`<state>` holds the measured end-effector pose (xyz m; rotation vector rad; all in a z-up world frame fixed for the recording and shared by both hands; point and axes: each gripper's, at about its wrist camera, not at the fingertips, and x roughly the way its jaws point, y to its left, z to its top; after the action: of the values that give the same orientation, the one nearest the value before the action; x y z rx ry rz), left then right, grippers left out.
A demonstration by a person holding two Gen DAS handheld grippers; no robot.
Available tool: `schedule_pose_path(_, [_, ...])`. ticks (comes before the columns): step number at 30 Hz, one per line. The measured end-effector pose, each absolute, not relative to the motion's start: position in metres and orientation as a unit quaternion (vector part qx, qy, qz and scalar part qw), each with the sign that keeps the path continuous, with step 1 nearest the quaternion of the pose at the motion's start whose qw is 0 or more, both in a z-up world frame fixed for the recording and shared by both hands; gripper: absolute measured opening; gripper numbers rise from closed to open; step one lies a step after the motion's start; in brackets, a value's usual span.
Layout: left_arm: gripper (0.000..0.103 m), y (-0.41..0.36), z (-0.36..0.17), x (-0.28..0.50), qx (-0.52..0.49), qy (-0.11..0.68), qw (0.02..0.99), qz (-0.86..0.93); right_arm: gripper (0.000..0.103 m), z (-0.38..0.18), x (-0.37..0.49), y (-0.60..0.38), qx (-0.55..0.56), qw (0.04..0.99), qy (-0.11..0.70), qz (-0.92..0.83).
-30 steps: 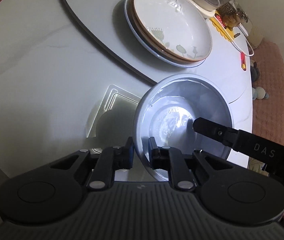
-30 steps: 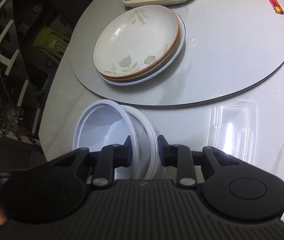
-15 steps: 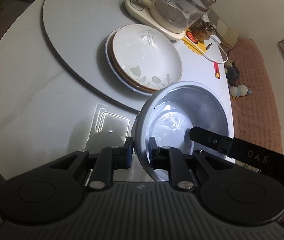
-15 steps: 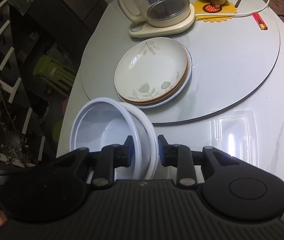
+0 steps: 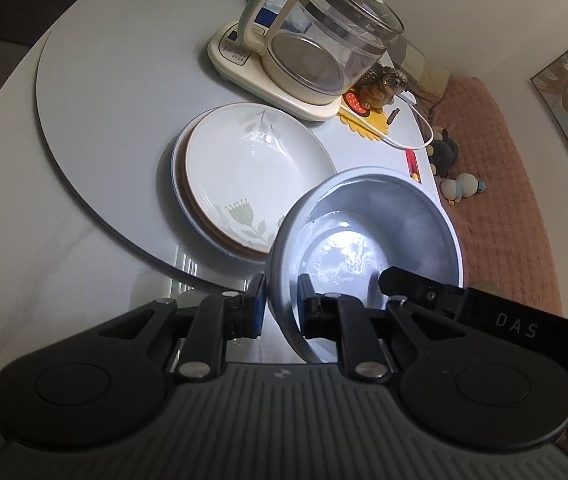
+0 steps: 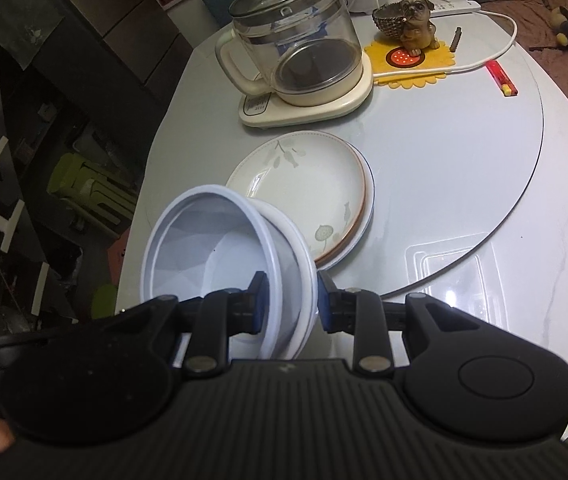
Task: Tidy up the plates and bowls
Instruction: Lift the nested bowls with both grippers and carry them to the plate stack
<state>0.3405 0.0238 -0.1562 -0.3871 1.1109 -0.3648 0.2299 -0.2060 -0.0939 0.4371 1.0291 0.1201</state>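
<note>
With both grippers clamped on opposite walls of the nested white bowls (image 5: 364,240), left gripper (image 5: 282,304) and right gripper (image 6: 290,304) each pinching a rim, looks like the carry toward the stacked plates (image 5: 252,172) on the turntable (image 5: 104,92). Held tilted in the air, just over the near edge of the plates, short of the kettle (image 6: 296,52). Next, probably: level off, centre over the top plate, lower gently, then release both sides together.

Stacked plates (image 5: 252,168) sit before the kettle (image 5: 316,40) on the turntable (image 5: 116,80).
</note>
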Motion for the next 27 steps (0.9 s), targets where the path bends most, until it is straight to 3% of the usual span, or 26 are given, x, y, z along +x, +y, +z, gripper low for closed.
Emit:
schedule_pose_path(14, [0.017, 0.016, -0.2, 0.44, -0.198, 0.546, 0.803, -0.137, 0.029, -0.13, 0.325, -0.211, 0.201, 0.83, 0.515, 0.078])
schedule_pose_path(27, [0.018, 0.011, -0.237, 0.482, -0.189, 0.575, 0.787, -0.121, 0.029, -0.172, 0.366, -0.214, 0.202, 0.806, 0.551, 0.082])
